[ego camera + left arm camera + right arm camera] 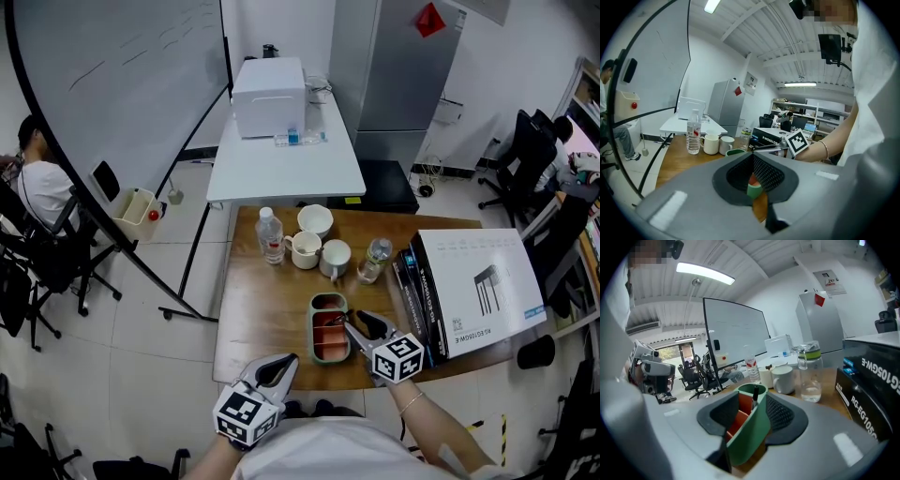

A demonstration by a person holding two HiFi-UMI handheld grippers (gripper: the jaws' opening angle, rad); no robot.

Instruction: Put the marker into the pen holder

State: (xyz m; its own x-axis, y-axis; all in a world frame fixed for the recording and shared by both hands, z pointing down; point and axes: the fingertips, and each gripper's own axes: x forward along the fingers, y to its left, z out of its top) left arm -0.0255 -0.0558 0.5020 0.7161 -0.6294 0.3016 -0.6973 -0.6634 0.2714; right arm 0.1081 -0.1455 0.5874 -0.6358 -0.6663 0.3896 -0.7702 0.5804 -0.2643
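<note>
Down by the front edge of the wooden table [262, 309], my right gripper [351, 324] has its jaws spread apart either side of the green pen holder [751, 434], not pinching anything. The black marker [755, 397] stands upright inside the holder, clear of both pads. My left gripper [285, 362] sits just left of the holder, jaws together, empty.
</note>
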